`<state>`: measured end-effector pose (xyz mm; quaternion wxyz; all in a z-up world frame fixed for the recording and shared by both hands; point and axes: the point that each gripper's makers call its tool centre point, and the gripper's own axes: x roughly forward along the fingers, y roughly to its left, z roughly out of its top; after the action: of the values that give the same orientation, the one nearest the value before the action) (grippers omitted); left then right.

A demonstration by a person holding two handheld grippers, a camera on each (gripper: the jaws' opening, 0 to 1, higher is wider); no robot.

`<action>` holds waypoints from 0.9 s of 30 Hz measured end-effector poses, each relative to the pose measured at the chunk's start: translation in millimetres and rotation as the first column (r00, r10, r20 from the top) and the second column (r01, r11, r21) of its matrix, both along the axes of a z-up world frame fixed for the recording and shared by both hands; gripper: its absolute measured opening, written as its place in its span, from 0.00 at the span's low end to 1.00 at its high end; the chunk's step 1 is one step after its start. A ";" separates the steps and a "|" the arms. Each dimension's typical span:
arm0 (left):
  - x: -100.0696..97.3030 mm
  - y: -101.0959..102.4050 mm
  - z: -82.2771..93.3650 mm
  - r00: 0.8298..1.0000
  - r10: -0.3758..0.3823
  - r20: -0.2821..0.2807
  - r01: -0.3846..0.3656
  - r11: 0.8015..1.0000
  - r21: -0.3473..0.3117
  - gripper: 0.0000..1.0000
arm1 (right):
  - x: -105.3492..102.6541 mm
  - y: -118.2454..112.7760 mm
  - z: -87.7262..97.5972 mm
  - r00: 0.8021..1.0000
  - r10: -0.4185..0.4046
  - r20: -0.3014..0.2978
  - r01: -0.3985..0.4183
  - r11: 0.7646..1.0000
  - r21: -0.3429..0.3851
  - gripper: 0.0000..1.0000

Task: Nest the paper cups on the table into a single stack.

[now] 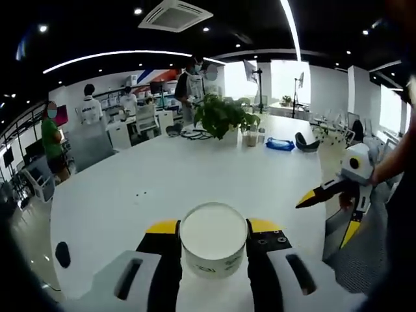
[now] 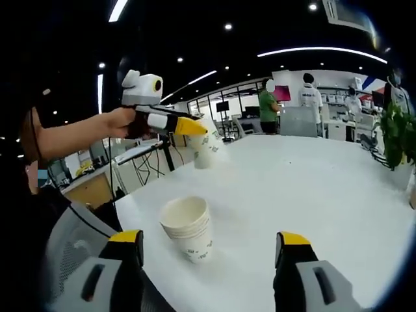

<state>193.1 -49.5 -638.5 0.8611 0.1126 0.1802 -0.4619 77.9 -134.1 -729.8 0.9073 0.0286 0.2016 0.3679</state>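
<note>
Left gripper: clenched on a single cup; jaws press both sides of it, yellow tips level w/ the rim. Cup upright, mouth to camera, white inside, green print on the wall.
Same gripper, right gripper view: held up at upper left by a hand, yellow tips pinching the cup, which hangs off the table, over its near edge.
Right gripper: released, jaws wide apart, nothing between them. Low over the table edge.
Same gripper, left gripper view: comes in from the right, yellow-and-black jaw tips pointing left, above the table's right side (grip state can't be read from this angle).
Stack: several cups nested, standing upright on the table near its edge, mouth up, green print low on the wall. Sits between the right gripper's jaws in line of sight but ahead of the tips, not touching them. Count of cups: can't tell.
Table: large, white, rounded edge.
Far end of table: plant in white pot, small jars beside it, blue item, dark item.
Background: open office, several persons standing, ceiling strip lights.
Chair: grey mesh, near the table edge at lower left of the right gripper view.
</note>
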 end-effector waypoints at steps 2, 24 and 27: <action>-7.4 -5.5 3.7 1.000 -0.023 -0.003 0.023 1.000 -0.008 0.37 | 1.2 2.1 3.3 1.000 0.003 0.006 -0.003 1.000 0.011 0.83; -77.8 -43.9 14.9 0.947 -0.320 -0.033 0.314 0.942 -0.116 0.37 | -7.2 36.6 42.8 0.990 0.130 -0.053 -0.107 0.945 0.309 0.75; -83.6 -46.2 14.6 0.940 -0.340 -0.034 0.334 0.935 -0.120 0.37 | -9.5 42.0 50.6 0.986 0.156 -0.061 -0.123 0.923 0.364 0.74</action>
<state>109.6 -95.7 -623.9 0.7688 0.0804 0.1554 -0.6151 68.4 -92.1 -679.2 0.8484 0.1957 0.1724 0.4606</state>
